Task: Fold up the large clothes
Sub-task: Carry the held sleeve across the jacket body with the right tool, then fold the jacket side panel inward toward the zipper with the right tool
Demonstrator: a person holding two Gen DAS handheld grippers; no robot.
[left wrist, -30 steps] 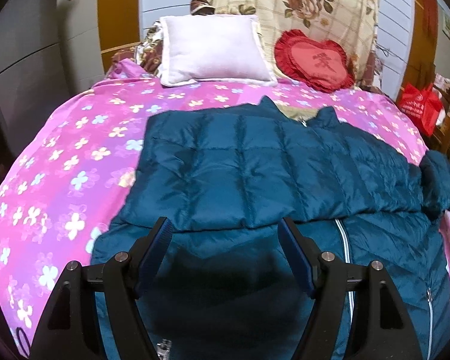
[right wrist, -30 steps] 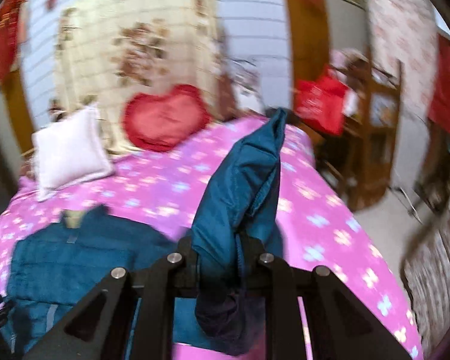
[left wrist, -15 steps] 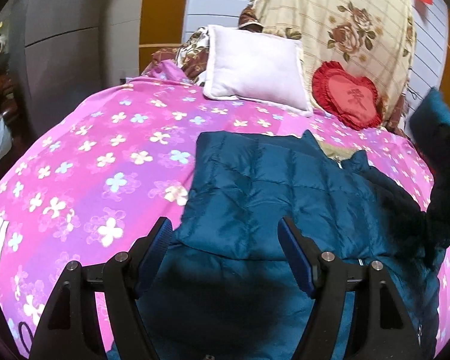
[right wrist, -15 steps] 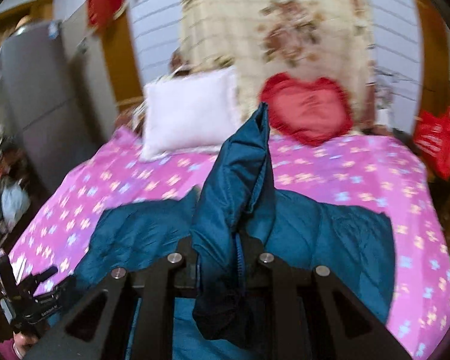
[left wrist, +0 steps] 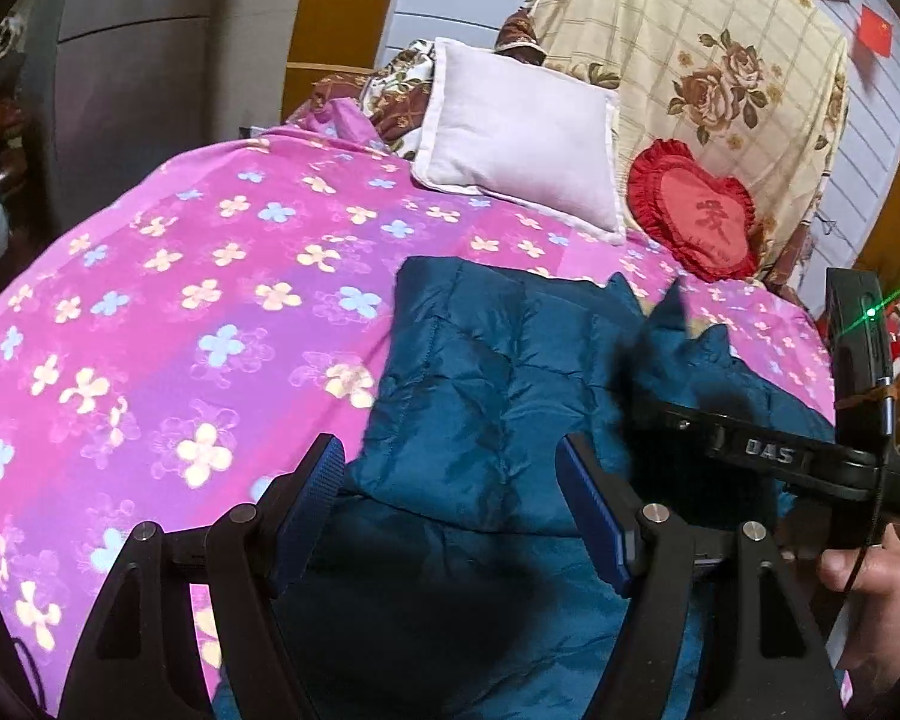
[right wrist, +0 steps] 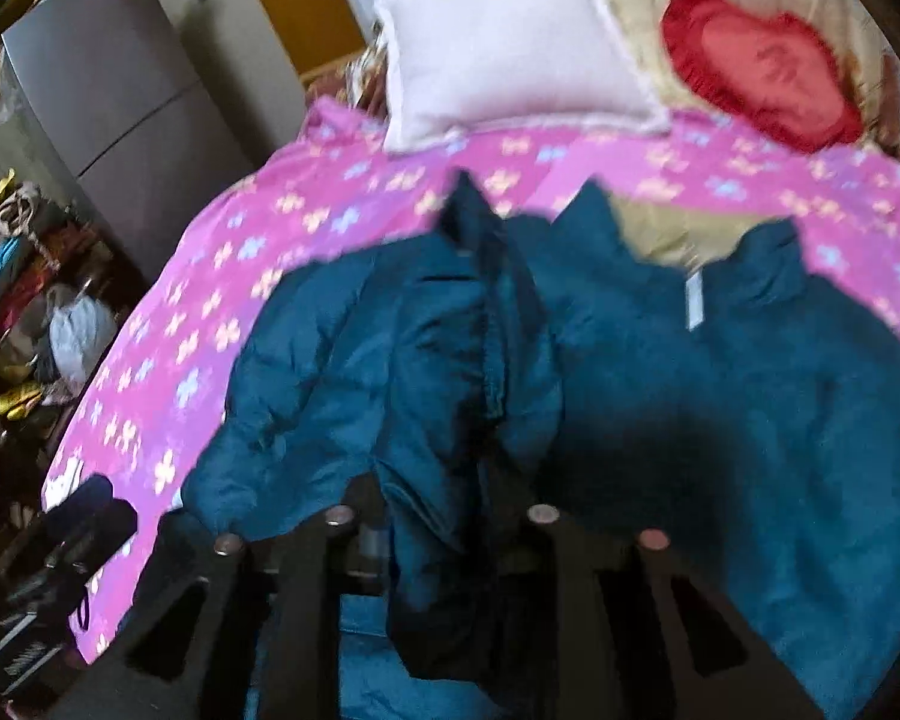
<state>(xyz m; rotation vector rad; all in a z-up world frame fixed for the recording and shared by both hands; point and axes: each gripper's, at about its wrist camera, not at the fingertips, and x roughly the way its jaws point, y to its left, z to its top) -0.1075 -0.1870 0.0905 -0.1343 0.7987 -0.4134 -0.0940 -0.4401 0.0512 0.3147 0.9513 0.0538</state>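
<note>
A teal quilted jacket (left wrist: 498,372) lies spread on the bed (left wrist: 168,300), its collar end toward the white pillow (left wrist: 522,132) and its hem toward the person. One sleeve is already folded across the body on the side away from the red heart cushion (left wrist: 699,216). The right gripper (right wrist: 438,516) has the other sleeve (right wrist: 480,324) between its fingers, laid in over the jacket's middle; its jaws have just been opening, though blur hides whether the pads yet press the cloth. The left gripper (left wrist: 450,504) hangs released over the jacket's hem side, with nothing between its fingers. The jacket looks light, puffy and soft, with a smooth shell likely to slide on itself, so folds may spring back or slip. The best places to grip are probably the firmer edges: the cuff, the hem or the collar (right wrist: 774,264), rather than the padded panels, which would bunch and pull free.
</note>
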